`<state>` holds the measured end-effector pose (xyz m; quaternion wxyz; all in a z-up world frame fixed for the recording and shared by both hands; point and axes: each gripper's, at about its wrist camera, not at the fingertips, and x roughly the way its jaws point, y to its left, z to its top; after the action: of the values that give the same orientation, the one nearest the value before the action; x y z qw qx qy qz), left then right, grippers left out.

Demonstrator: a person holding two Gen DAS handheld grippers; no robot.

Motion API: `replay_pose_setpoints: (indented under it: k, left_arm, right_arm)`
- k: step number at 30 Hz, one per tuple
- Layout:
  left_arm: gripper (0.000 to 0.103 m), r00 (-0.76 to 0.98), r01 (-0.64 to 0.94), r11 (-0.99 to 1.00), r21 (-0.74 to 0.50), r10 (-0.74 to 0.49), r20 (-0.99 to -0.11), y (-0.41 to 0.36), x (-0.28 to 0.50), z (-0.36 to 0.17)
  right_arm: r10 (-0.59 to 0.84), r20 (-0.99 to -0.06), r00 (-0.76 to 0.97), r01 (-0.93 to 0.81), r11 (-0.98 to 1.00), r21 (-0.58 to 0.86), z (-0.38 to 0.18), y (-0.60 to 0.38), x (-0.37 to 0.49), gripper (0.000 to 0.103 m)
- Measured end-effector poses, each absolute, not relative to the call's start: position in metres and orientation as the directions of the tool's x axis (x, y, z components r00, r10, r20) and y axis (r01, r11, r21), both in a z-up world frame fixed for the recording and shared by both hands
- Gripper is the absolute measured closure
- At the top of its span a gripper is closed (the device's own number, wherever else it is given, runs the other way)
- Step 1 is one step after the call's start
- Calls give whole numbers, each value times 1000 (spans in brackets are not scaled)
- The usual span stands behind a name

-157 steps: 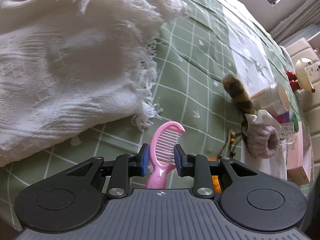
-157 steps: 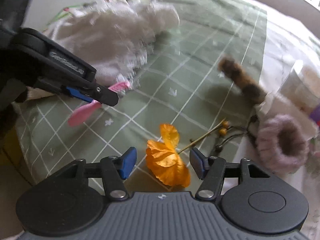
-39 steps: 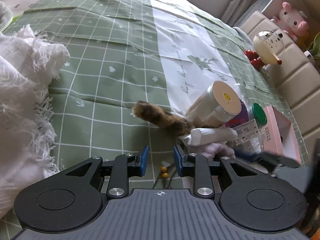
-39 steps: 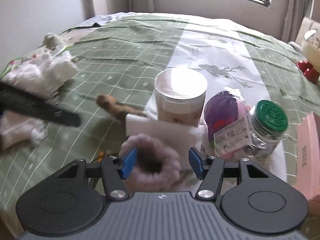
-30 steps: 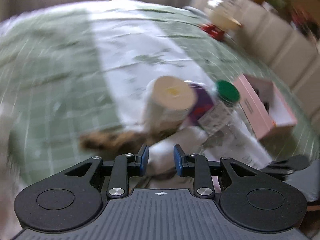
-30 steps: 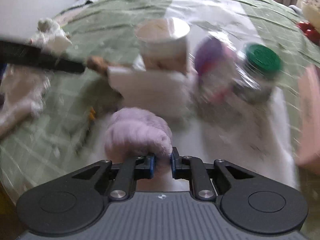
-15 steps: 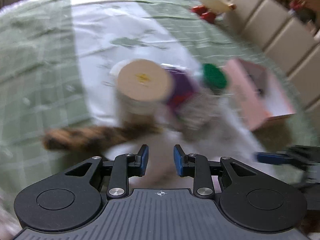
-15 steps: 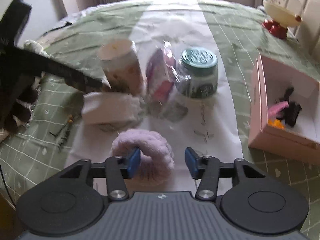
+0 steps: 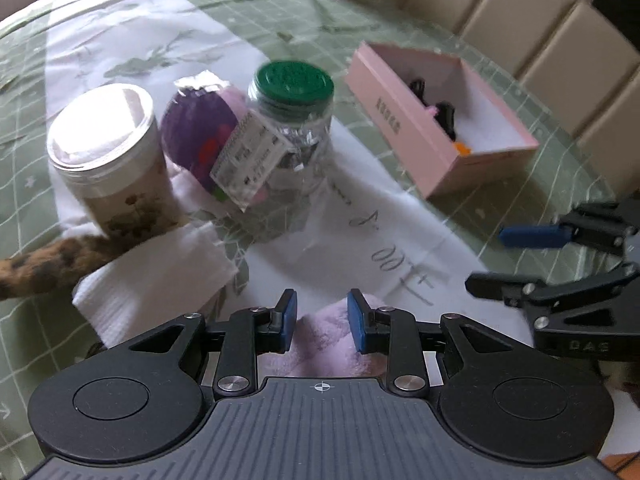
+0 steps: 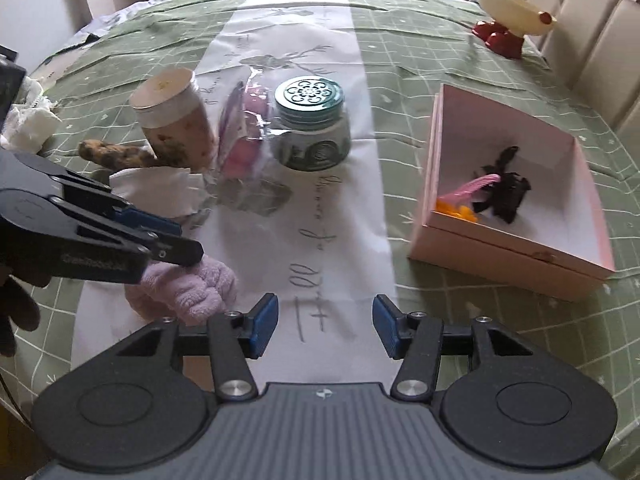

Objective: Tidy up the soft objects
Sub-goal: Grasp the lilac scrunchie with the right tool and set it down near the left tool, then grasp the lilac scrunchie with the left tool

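A fluffy lilac scrunchie [image 9: 320,344] lies on the white table runner, also in the right wrist view [image 10: 188,292]. My left gripper [image 9: 322,320] is open, its blue pads either side of the scrunchie's top; it shows from the side in the right wrist view [image 10: 172,240]. My right gripper [image 10: 324,326] is open and empty, to the right of the scrunchie; it also shows in the left wrist view [image 9: 532,256]. A pink box [image 10: 520,248] holds a pink comb [image 10: 476,186], an orange flower and dark hair pieces.
A paper cup with lid [image 9: 108,160], a purple packaged item [image 9: 208,140] and a green-lidded jar [image 9: 294,120] stand behind the scrunchie. A folded white tissue [image 9: 152,276] and a leopard-print furry piece [image 9: 44,264] lie left. A cream toy [image 10: 512,8] stands far right.
My right gripper let go of the scrunchie, opened and drew back to the right. My left gripper swung right and came down over the scrunchie.
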<state>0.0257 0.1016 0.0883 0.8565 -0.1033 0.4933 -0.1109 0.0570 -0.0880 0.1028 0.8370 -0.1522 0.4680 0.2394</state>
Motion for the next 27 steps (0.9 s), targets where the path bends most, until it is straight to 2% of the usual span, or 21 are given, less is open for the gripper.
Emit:
replay_pose_setpoints:
  k: [5,10,12,17,22,24,27]
  left_arm:
    - [73,516,113,942,-316,-327,-791,110,-1,113]
    - [72,501,256,965,-65,-190,-845,80,-23,110]
    - [72,500,266,964,-7,-144,-854,73,-17,100]
    - [72,532,249,967,-62,-190,-825,68,16,87]
    - [68,430,167,973,-158,-216,-877,69,56,56]
    - [68,390,132,972,-194,-231,-891,71,65,49]
    - [69,372,104,970,-220,-243,-896,72,69,48]
  right_arm:
    - [233,-875,424,-544,838,-40,91,-98,55,47]
    - [229,-891,392,-513,859,-5,80,-99,56,47]
    - [225,-895,385,-509,861,-2,77,-98,57,47]
    - [212,-902,377,-512,859,-12,73,-95,57,47]
    - [183,-928,325,-523,852,-15,53,-94,56,47]
    - [183,-924,335,-513,858,-16,48,-95,53,45]
    - [200,-922,331,-506,863,5,43,-96,51,35]
